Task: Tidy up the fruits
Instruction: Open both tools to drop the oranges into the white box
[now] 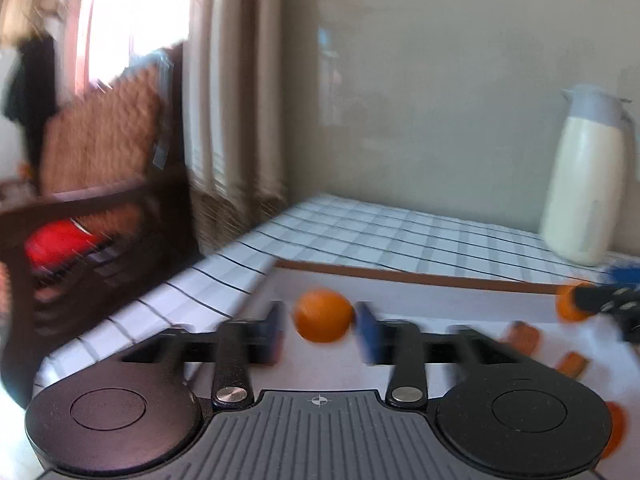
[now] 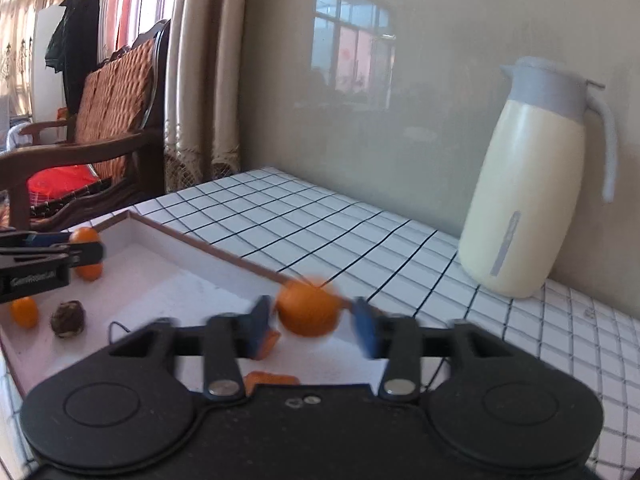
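Left wrist, round orange, no long axis, between parted tool pads

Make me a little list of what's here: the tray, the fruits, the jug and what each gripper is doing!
tray: white tray on checked tablecloth
left gripper: open, orange between the pads
right gripper: open, second orange between the pads
other fruit: small orange fruit, brown fruit
jug: cream jug, upright by the wall
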Demonstrator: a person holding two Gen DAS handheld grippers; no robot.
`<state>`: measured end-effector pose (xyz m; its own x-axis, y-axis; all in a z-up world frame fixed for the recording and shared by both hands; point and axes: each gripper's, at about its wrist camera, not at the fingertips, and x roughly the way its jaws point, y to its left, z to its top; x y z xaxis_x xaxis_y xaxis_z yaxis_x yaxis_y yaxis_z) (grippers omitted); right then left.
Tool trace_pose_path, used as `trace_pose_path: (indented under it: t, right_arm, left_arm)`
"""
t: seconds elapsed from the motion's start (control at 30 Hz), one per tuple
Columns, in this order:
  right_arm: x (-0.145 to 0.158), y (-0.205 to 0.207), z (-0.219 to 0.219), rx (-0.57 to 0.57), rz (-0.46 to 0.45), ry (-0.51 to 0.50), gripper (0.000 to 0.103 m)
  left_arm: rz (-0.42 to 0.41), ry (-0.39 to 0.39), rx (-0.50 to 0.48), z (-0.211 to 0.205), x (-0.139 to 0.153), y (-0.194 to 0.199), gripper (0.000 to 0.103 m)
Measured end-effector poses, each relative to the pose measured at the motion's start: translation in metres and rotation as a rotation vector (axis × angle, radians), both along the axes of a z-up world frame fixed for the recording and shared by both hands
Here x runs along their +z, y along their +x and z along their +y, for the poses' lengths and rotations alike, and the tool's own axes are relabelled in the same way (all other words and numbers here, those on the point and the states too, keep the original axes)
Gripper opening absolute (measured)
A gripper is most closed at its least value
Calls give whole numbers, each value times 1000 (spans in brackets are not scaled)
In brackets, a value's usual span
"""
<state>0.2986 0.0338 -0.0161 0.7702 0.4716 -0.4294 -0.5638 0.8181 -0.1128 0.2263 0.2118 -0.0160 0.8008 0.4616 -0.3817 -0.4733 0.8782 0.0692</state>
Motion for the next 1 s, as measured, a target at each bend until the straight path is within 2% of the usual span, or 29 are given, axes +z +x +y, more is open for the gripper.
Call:
trace_pose_path:
  t: [0.03,0.1,0.2,0.27,0.63,0.9,1.0]
  right_arm:
    - [2,-3,-3,-20,-30,19,90]
    - [5,-3,-3,-26,-22,19,87]
    - [0,-3,-4,-40,-28,30,97]
    - [-3,-2,-3,-37,-12,18,97]
    - [-3,-4,-9,-48,5,20,97]
    - [5,-27,-26,-41,-51,2,97]
    - [7,-33,-39,-61,-71,-17,97]
  left_arm:
    - [-29,29,19,-1,2,-5,99]
    - [-71,67,32,-3,7,-12,101]
    - [-66,55,40,0,5,-12,101]
    - [-40,50,27,0,2,-10,101]
    - [-37,43,7,-5,4,-10,103]
    - [-71,-11,-36,-25,15,-15,103]
    - [-86,-8,-57,-40,19,-16,103]
